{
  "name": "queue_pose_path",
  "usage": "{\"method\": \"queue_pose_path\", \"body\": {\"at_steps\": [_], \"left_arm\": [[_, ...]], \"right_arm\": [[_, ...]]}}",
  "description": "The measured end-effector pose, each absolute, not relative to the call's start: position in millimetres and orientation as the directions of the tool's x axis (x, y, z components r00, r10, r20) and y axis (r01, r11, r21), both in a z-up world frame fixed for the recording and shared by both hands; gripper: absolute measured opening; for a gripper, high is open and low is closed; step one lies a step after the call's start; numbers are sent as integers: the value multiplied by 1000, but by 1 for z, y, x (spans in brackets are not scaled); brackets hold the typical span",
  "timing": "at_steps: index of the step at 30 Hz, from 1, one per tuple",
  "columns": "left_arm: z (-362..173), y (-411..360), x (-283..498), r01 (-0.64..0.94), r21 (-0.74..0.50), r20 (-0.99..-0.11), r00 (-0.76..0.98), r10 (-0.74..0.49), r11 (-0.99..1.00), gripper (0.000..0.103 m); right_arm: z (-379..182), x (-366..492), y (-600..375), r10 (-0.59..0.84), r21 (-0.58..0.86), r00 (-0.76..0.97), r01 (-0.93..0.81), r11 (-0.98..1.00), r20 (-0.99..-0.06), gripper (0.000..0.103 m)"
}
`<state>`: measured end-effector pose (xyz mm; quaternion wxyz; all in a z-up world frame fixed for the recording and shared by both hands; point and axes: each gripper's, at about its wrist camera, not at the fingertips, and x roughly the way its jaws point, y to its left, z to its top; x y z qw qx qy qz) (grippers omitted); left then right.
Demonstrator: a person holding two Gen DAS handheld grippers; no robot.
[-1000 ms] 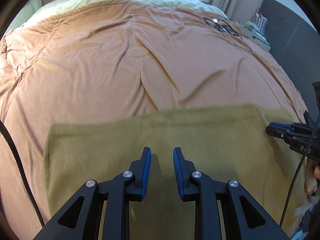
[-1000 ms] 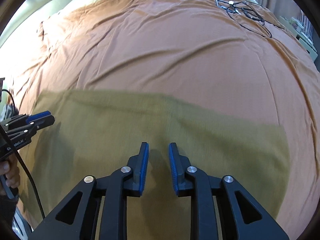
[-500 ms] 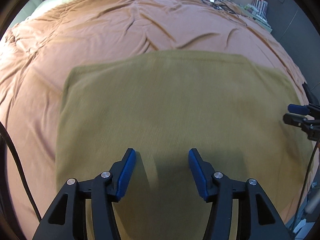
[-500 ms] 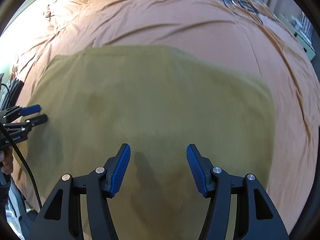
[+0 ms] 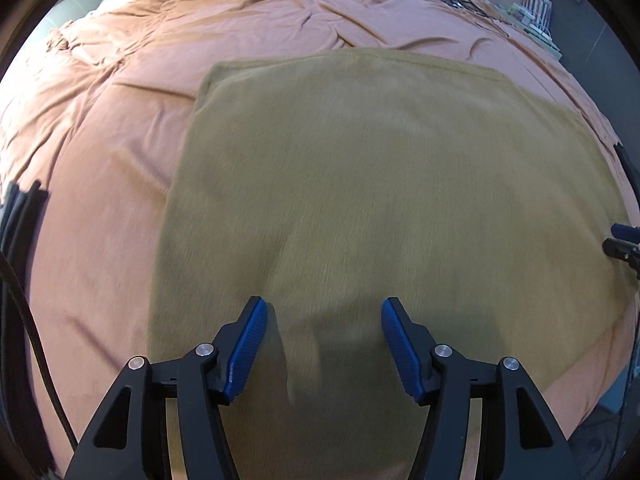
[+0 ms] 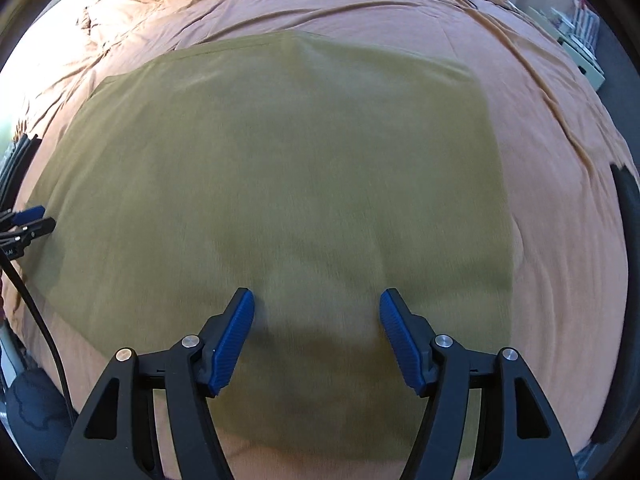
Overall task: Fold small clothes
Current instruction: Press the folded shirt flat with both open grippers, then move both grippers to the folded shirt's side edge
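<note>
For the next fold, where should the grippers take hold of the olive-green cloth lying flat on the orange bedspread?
Probably the near hem of the olive-green cloth, approached from above and the near side. It lies flat on the orange bedspread, so only edges offer a pinch. The left gripper and right gripper, jaws just opened and empty, hover nearest that hem.

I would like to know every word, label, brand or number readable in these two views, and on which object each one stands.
No text can be read with certainty.
White lettering on the left gripper, at the edge of the right wrist view: cut off and too small.
Olive cloth: no print or label visible.
Orange bedcover: none.
Right gripper: no marking visible.
</note>
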<state>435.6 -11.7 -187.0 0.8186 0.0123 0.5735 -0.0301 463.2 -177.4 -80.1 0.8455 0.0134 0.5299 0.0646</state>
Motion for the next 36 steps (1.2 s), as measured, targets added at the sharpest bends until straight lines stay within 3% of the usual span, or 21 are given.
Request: {"method": "queue_pose_path", "body": {"at_steps": [19, 24, 28, 32, 36], "left_arm": [[-180, 43, 347, -98, -138, -936, 337, -98, 986, 59], [-162, 67, 326, -162, -192, -906, 409, -112, 968, 55], [-149, 85, 316, -207, -257, -873, 469, -135, 944, 43], [-147, 96, 314, -235, -339, -845, 502, -185, 911, 41], [-158, 99, 317, -260, -399, -832, 505, -229, 879, 41]], "right_arm": [[-80, 349, -228, 145, 191, 483, 47, 980, -863, 64], [-75, 313, -259, 233, 344, 576, 90, 934, -783, 64], [-84, 294, -292, 345, 517, 628, 107, 849, -697, 64], [-99, 281, -316, 410, 620, 659, 110, 777, -631, 49], [-117, 280, -334, 448, 677, 665, 120, 727, -598, 46]]}}
